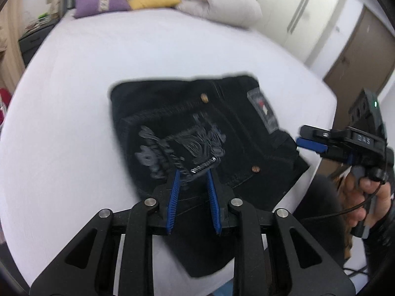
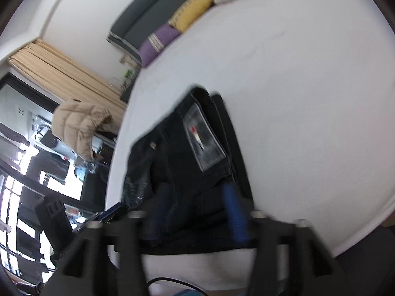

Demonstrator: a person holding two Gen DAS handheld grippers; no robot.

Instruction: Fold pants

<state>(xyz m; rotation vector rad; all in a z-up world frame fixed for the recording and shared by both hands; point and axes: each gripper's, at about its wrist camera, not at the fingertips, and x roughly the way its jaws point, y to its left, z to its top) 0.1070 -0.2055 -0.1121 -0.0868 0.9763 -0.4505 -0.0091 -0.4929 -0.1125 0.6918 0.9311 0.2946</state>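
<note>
Black pants (image 1: 197,133) lie folded into a compact bundle on the white bed (image 1: 74,111), back pocket embroidery and waist label facing up. My left gripper (image 1: 192,172) is open just above the near part of the bundle, holding nothing. My right gripper (image 1: 300,138) shows at the right edge of the bundle in the left wrist view, held in a hand. In the right wrist view the pants (image 2: 187,148) lie in front of the right gripper (image 2: 195,192), whose blue pads stand apart over the fabric; the view is blurred.
Purple and yellow pillows (image 1: 123,2) and a white duvet (image 1: 217,2) lie at the head of the bed. A white wardrobe and brown door (image 1: 358,49) stand to the right. A beige jacket (image 2: 81,128) and curtain sit beyond the bed's left edge.
</note>
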